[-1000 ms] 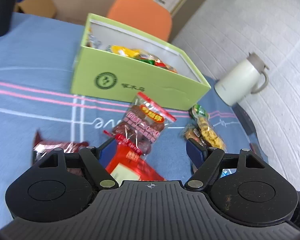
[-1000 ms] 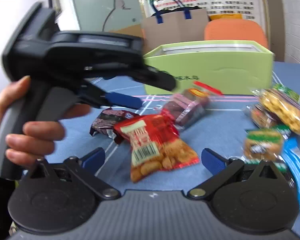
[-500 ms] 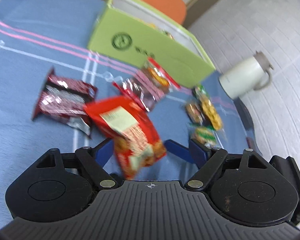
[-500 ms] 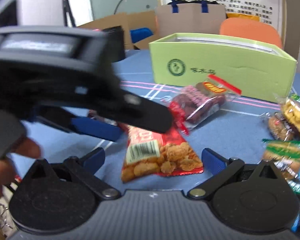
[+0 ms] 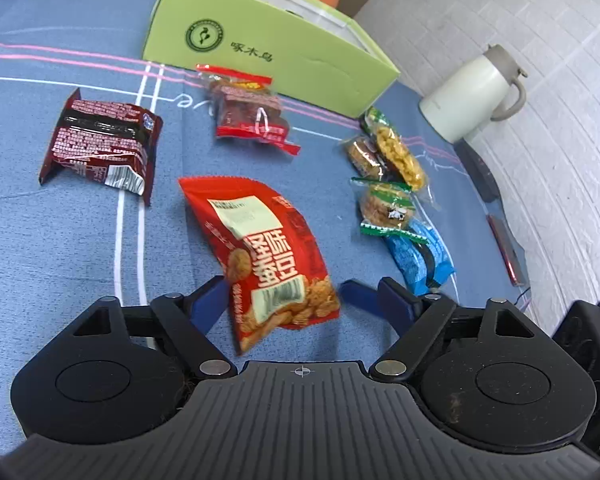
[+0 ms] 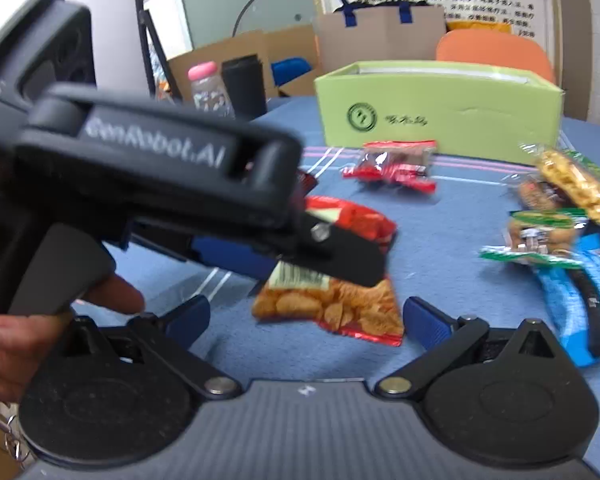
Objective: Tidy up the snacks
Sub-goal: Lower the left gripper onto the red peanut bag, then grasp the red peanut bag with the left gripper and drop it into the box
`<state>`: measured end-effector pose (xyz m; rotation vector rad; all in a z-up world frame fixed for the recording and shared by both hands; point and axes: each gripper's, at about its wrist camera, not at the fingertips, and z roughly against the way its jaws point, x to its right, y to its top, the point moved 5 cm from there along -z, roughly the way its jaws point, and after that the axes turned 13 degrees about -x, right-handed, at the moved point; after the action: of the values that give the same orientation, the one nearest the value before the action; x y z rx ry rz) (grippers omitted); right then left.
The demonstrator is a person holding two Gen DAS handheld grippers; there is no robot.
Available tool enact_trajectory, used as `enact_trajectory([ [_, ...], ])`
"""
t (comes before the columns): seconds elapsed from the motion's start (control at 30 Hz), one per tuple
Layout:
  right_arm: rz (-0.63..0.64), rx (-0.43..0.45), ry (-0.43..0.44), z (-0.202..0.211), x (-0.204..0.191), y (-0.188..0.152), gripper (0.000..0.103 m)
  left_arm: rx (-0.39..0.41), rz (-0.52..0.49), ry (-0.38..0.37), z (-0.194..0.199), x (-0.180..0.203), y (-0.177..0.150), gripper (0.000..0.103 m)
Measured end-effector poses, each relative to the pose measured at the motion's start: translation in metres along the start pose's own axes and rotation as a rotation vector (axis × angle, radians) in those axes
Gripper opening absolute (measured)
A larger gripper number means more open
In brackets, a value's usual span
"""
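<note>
A red snack bag lies on the blue tablecloth. My left gripper is open, its blue fingers flanking the bag's near end without pressing it. In the right wrist view the left gripper reaches in from the left, over the same bag, held by a hand. My right gripper is open just in front of the bag, apart from it. The green box stands at the back.
Loose on the cloth are a dark red pack, a clear red-edged pack, several small green-edged packs and a blue pack. A white jug stands by the right edge. A black cup and a bottle stand far left.
The left gripper has pulled back from the green box and sunk toward the table; the red bag now sits between its fingers. In the right wrist view the left gripper has come down over the bag.
</note>
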<state>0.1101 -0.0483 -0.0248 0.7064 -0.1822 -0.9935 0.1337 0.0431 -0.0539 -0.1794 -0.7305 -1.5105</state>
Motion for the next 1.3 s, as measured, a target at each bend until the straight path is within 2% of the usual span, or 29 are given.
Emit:
enact_trajectory([
  [0.07,-0.012,0.010,-0.047,0.000,0.008,0.006,0.102,0.032,0.021,0.027,0.004,-0.003,0.007,0.068],
  [0.13,-0.028,0.015,-0.056,-0.005,0.012,0.012,0.102,0.058,0.049,0.047,0.007,-0.007,0.013,0.070],
  [0.3,0.014,-0.004,-0.055,-0.020,0.002,0.019,0.102,0.046,0.097,0.075,-0.003,-0.012,0.022,0.071],
  [0.5,0.001,-0.018,-0.044,-0.024,0.001,0.014,0.102,0.032,0.051,0.096,-0.010,-0.007,0.021,0.070],
  [0.67,0.041,-0.025,-0.061,-0.034,-0.012,0.020,0.102,0.036,0.053,0.099,-0.009,-0.008,0.019,0.066],
  [0.9,0.043,-0.001,-0.098,-0.023,-0.006,0.017,0.099,0.041,0.054,0.093,-0.009,-0.008,0.019,0.065],
  [1.0,0.050,-0.012,-0.086,-0.025,-0.008,0.014,0.087,0.041,0.033,0.113,-0.008,-0.007,0.016,0.058],
  [1.03,0.062,-0.004,-0.100,-0.025,-0.009,0.015,0.080,0.044,0.020,0.123,-0.008,-0.007,0.016,0.052],
  [1.07,0.079,0.000,-0.107,-0.025,-0.011,0.015,0.077,0.047,0.006,0.139,-0.009,-0.007,0.015,0.038],
  [1.1,0.085,0.002,-0.115,-0.025,-0.012,0.015,0.074,0.047,-0.010,0.148,-0.010,-0.006,0.014,0.037],
  [1.17,0.080,0.012,-0.113,-0.019,-0.011,0.015,0.069,0.051,0.002,0.146,-0.008,-0.004,0.013,0.027],
  [1.3,0.085,0.083,-0.128,0.014,-0.004,0.029,0.065,0.067,-0.017,0.082,0.005,0.014,0.026,0.022],
])
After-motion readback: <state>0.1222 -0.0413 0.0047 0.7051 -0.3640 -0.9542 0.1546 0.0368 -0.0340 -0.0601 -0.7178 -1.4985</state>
